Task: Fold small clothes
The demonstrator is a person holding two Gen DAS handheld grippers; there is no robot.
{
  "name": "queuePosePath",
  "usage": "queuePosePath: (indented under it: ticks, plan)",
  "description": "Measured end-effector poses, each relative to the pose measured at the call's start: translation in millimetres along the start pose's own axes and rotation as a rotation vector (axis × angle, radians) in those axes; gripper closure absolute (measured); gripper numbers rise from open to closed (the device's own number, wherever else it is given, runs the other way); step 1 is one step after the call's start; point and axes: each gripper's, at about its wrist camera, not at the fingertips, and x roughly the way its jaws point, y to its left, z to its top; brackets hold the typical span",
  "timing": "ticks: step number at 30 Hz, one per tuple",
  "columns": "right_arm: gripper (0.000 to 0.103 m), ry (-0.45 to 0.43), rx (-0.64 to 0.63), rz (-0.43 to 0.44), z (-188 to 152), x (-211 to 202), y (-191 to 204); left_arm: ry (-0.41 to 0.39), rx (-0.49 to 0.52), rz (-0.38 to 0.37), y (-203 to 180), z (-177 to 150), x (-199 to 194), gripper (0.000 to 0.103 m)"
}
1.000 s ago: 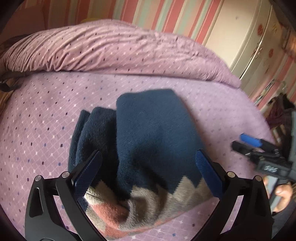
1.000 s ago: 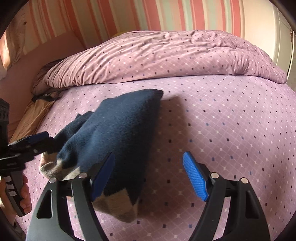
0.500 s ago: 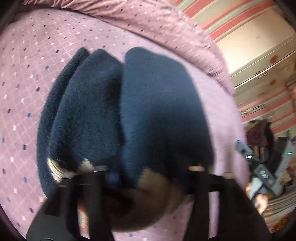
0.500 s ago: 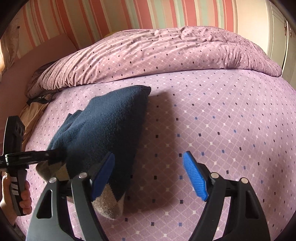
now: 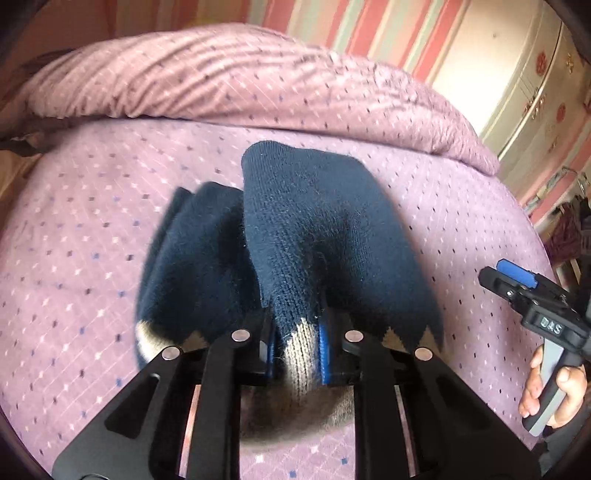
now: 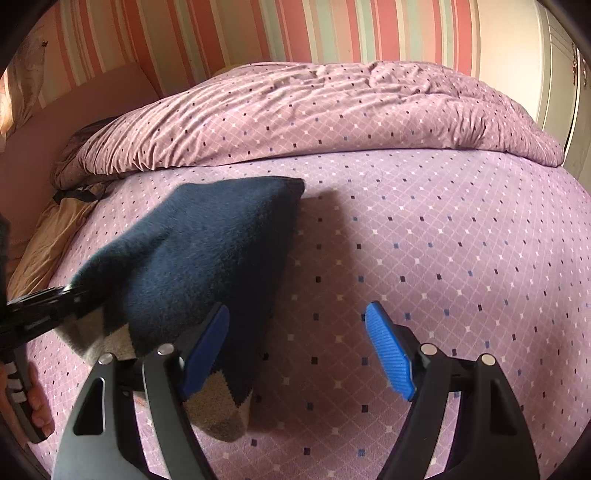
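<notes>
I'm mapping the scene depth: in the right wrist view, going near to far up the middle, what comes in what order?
Right gripper with open jaws → dotted lilac bedsheet → rumpled lilac duvet → pink striped wallpaper.

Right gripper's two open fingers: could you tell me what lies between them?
Only bare purple bedsheet; the navy garment lies just left of the right gripper, per right wrist view.

Garment (image 5: 325, 236): navy knit, beige zigzag hem between the left fingers (image 5: 324, 343), whose pads are blue. Bedsheet (image 6: 443, 258) ahead of right fingers (image 6: 388, 350): lilac, diamond-dotted. Wall (image 6: 295, 29): pink-green stripes.
</notes>
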Motion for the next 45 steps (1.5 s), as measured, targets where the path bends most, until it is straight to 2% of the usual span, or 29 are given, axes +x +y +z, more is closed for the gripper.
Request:
queuePosePath:
  ticks: [3, 6, 8, 10, 13, 16, 18, 23, 26, 31, 35, 38, 40, 44, 45]
  plan:
    - [0.026, -0.005, -0.013, 0.001, 0.2, -3.5, 7.4, -0.038, 0.012, 0.065, 9.8, -23.5, -28.3, 0.088]
    - [0.026, -0.008, -0.034, 0.008, -1.9, -5.8, 17.8, -0.015, -0.014, 0.104, 23.9, -44.3, -42.7, 0.088]
    - [0.026, -0.006, -0.048, 0.008, -4.3, -6.0, 25.5, 0.01, -0.038, 0.126, 36.2, -57.4, -45.0, 0.089]
    - [0.026, 0.0, -0.057, 0.014, -8.3, -5.7, 33.1, 0.046, -0.068, 0.151, 52.0, -71.9, -40.4, 0.093]
    - [0.026, 0.009, -0.068, 0.018, -15.6, -3.0, 42.8, 0.073, -0.105, 0.146, 68.8, -85.0, -24.4, 0.094]
    - [0.026, 0.028, -0.069, 0.019, -21.1, 1.6, 47.9, 0.069, -0.04, 0.182, 58.4, -80.1, -3.8, 0.096]
    - [0.026, 0.033, -0.078, 0.02, -22.2, 2.8, 51.2, 0.076, -0.037, 0.171, 56.6, -78.3, 7.8, 0.097]
    - [0.026, 0.03, -0.126, 0.033, -19.3, -2.1, 60.3, 0.082, 0.016, 0.225, 47.0, -78.2, 13.0, 0.096]
    - [0.026, 0.019, -0.155, 0.097, -14.0, -9.6, 71.7, 0.088, 0.024, 0.234, 44.8, -77.0, 14.0, 0.097]
    - [0.026, 0.051, -0.235, 0.309, -17.1, -6.0, 97.2, 0.084, 0.019, 0.224, 46.9, -77.6, 11.7, 0.096]
    - [0.026, 0.148, -0.299, 0.341, -29.4, 23.2, 107.9, 0.075, 0.012, 0.22, 47.5, -80.1, 10.5, 0.096]
    - [0.024, 0.147, -0.321, 0.342, -33.2, 31.6, 105.4, 0.073, 0.013, 0.217, 47.1, -81.1, 10.6, 0.096]
    - [0.022, 0.192, -0.334, 0.354, -35.7, 40.4, 106.1, 0.073, 0.019, 0.219, 46.7, -81.5, 10.4, 0.096]
    - [0.001, 0.23, -0.422, 0.345, -46.1, 57.0, 121.7, 0.071, 0.019, 0.218, 47.2, -82.4, 10.4, 0.093]
    - [0.001, 0.224, -0.443, 0.334, -49.4, 59.3, 126.7, 0.071, 0.017, 0.218, 47.8, -82.3, 10.3, 0.093]
